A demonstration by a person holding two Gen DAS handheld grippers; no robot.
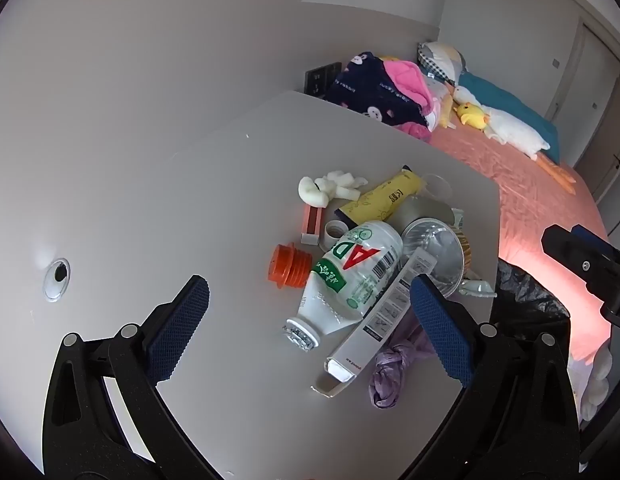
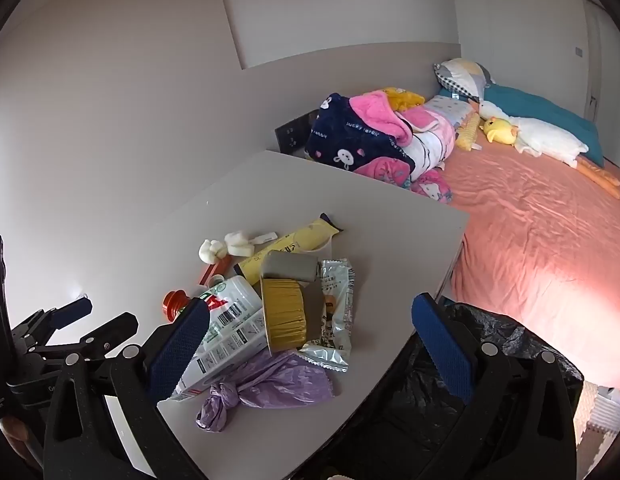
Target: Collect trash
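Hovering above the grey tabletop (image 1: 158, 208), the left gripper (image 1: 310, 322) has its blue-padded fingers spread wide and grips nothing; lower centre of its view, a crushed white plastic bottle with green label (image 1: 350, 276) lies between them, an orange ribbed cap (image 1: 288, 266) touching its left side. A long white cardboard box (image 1: 380, 316) and a knotted lilac plastic bag (image 1: 386, 372) lie lower right of the bottle. The right gripper (image 2: 310, 358) is equally wide open and empty, over the table's edge; a black bin bag (image 2: 490, 336) sits lower right, a gold foil cup (image 2: 284, 314) at centre.
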